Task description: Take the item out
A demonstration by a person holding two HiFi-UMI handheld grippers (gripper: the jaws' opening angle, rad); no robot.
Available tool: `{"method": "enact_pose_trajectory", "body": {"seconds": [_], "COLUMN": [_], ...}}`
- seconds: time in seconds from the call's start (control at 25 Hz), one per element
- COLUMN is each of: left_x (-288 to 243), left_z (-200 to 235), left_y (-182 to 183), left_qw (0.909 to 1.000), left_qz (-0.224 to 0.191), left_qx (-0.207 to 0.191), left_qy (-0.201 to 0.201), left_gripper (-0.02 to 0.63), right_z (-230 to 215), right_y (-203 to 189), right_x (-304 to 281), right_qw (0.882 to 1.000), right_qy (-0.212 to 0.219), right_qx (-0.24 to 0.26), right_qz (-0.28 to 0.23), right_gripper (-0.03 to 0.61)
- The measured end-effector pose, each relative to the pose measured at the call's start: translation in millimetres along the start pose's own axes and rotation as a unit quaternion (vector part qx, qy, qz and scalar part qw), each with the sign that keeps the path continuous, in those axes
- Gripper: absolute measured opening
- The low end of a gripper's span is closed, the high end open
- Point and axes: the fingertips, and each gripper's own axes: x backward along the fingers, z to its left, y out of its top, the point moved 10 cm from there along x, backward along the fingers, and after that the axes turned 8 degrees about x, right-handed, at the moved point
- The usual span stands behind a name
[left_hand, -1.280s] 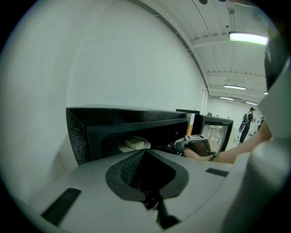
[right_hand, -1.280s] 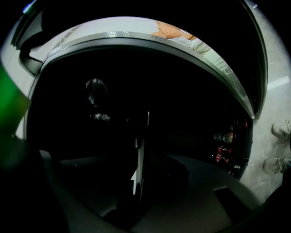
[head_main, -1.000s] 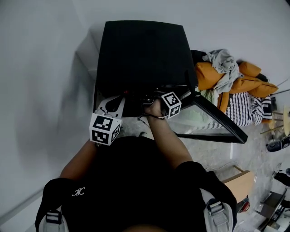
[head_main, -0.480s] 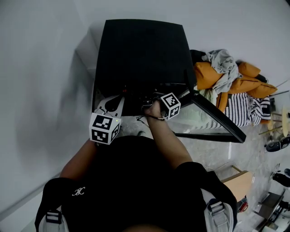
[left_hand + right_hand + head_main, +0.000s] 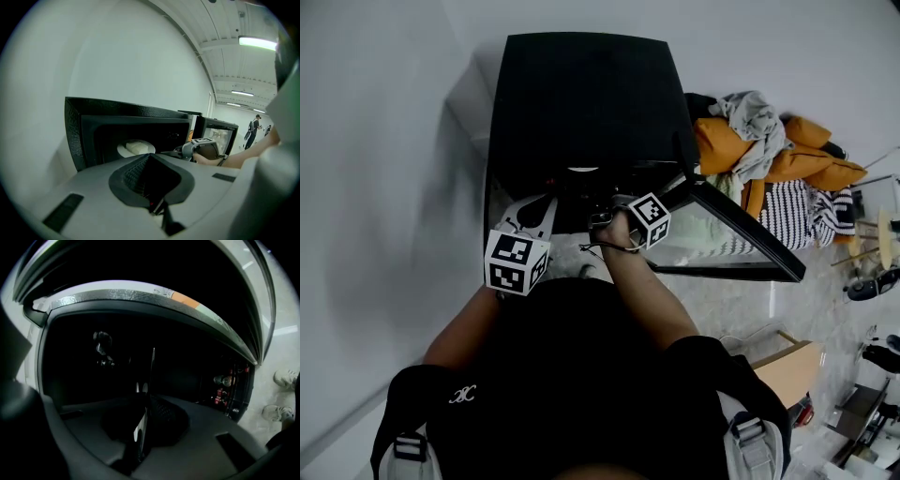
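Plate (image 5: pixel 136 148) lies level in microwave (image 5: pixel 581 103), rim clamped by right gripper (image 5: pixel 146 401).

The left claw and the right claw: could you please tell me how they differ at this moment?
The left claw is shut on nothing, while the right claw is closed on the rim of the plate. The left claw sits outside the microwave; the right claw reaches into its cavity. Both point toward the open microwave.
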Motion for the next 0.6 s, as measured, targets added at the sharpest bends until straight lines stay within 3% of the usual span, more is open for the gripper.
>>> {"method": "enact_pose_trajectory", "body": {"seconds": [0.6], "left_x": [-1], "left_z": [-5], "left_y": [-10], "left_qw": [0.9995], "left_qz": [0.020], "left_qx": [0.000], "left_qy": [-0.026], "left_gripper": [0.008], "right_z": [-2], "right_y": [-6], "right_x": [23], "right_qw": [1.000], "right_qy": [-0.001], "right_qx": [0.004], "right_qz": [0.004], "right_gripper": [0.035]}}
